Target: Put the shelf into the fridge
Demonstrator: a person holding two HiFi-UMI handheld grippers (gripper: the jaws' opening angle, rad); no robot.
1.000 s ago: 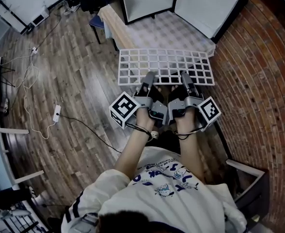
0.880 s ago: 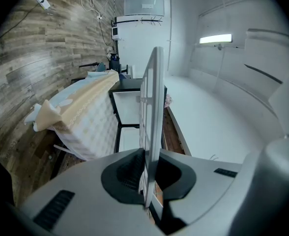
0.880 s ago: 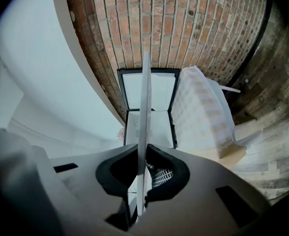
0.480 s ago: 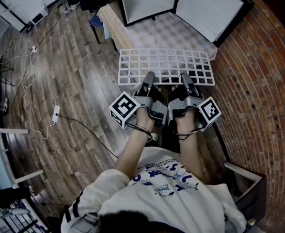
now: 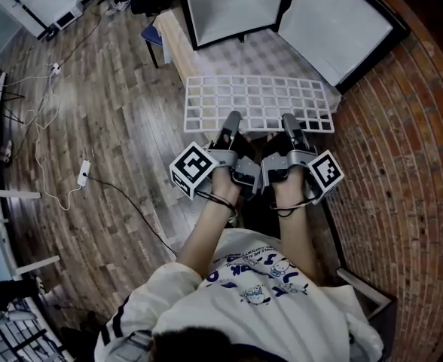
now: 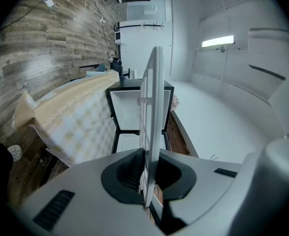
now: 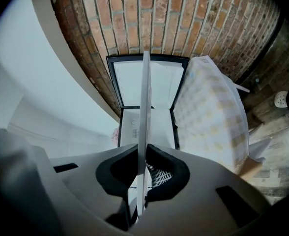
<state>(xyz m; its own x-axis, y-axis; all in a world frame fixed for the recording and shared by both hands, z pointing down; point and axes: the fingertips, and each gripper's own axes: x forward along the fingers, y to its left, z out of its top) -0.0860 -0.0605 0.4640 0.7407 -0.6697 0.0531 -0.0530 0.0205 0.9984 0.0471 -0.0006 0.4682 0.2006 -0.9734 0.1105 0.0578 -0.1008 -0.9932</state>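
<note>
A white wire-grid shelf (image 5: 259, 102) hangs level in front of me, held by its near edge. My left gripper (image 5: 231, 119) is shut on that edge left of centre, and my right gripper (image 5: 288, 119) is shut on it right of centre. In both gripper views the shelf (image 6: 152, 112) (image 7: 145, 112) shows edge-on as a thin white strip pinched between the dark pads. Beyond it stands the small black fridge (image 5: 233, 2) with a white inside, its door (image 5: 334, 25) swung open to the right. The fridge (image 6: 134, 109) (image 7: 144, 97) lies straight ahead in both gripper views.
The fridge stands on a low table under a pale checked cloth (image 5: 229, 51). A brick wall (image 5: 410, 164) runs along the right. Wood floor (image 5: 108, 127) with white cables and a power strip (image 5: 80, 174) lies to the left. A dark chair (image 5: 150, 36) sits by the table's left end.
The fridge, door and table have drawn slightly nearer and shifted in the head view as I move forward. Both grippers keep the same hold on the shelf.
</note>
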